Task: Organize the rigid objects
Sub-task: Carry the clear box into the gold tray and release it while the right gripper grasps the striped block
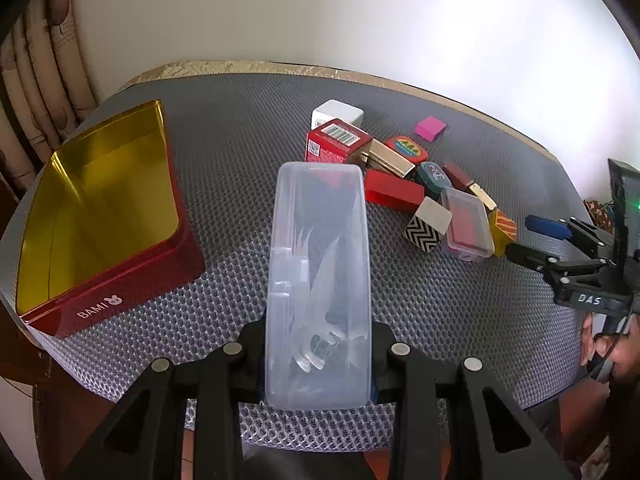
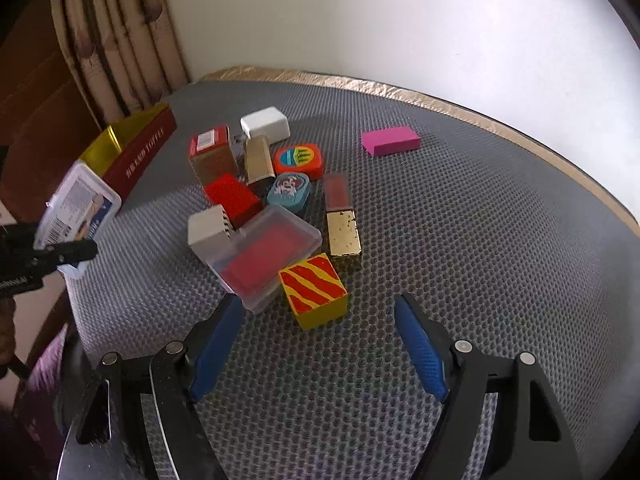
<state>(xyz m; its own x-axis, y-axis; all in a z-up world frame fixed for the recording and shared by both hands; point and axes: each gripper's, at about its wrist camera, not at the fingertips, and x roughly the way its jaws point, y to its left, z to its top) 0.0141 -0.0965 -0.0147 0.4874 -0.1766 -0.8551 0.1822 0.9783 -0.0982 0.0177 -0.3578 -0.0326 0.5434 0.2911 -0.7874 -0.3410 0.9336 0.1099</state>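
Left gripper point(image 1: 318, 364) clamping clear plastic case point(image 1: 319, 272), carrying toward red tin point(image 1: 120, 280) at mat's left edge. Right gripper point(image 2: 316, 344) hovering, jaws apart, near striped block point(image 2: 314, 290). Next: lower case into tin.

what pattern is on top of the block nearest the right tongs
Red and yellow wavy stripes on the block; clearest in the right wrist view.

The clear box point(image 1: 318, 280) hides the left gripper's point(image 1: 318, 376) fingertips in the lower centre. The red tin point(image 2: 136, 148) is half hidden at the left. Print on the barcode carton point(image 1: 338, 142) is too small to read.
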